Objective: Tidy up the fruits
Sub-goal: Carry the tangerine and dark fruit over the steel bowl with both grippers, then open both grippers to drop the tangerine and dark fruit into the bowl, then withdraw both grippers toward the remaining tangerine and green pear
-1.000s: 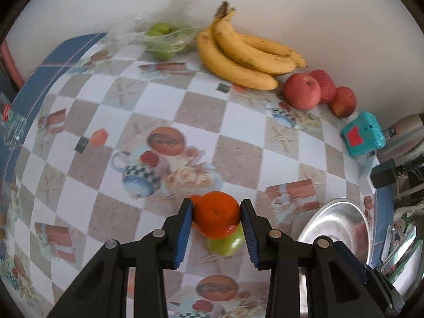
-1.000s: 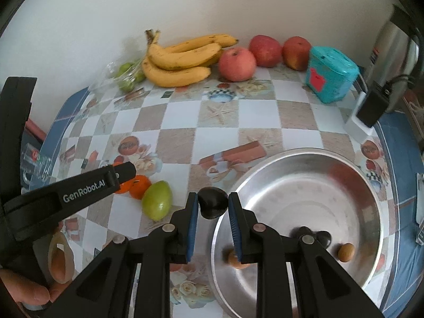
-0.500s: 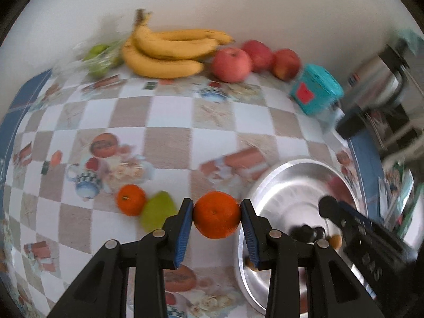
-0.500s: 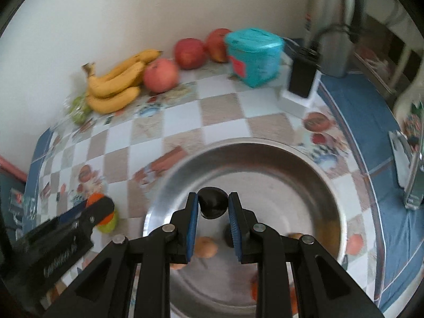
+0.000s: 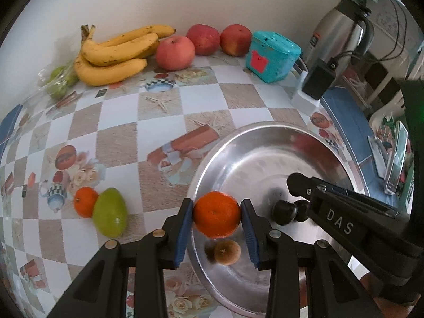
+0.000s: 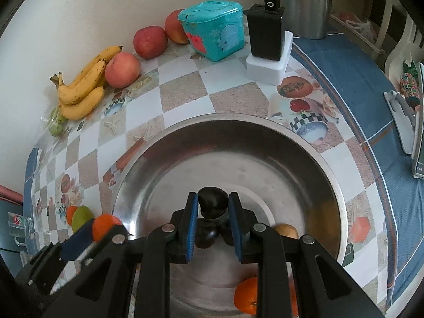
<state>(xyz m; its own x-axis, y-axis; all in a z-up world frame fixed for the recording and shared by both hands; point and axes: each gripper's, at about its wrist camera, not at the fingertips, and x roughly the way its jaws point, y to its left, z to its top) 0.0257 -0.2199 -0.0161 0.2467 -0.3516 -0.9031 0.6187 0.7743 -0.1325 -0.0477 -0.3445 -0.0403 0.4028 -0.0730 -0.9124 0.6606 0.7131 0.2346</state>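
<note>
The left gripper (image 5: 216,214) was clamped on an orange (image 5: 216,214) over the near rim of the steel bowl (image 5: 265,132). The right gripper (image 6: 213,203) pinched a dark fruit (image 6: 212,203) above the bowl's middle, partly hiding the dark fruits beneath. Only the right wrist view showed a second orange (image 6: 246,295) at the bowl's near edge, cut off by the gripper body.

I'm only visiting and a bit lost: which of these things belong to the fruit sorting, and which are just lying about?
Part of the job: held orange, held dark fruit, steel bowl, loose orange, green fruit, bananas, apples.

Lying about: teal box, kettle, black charger.
</note>
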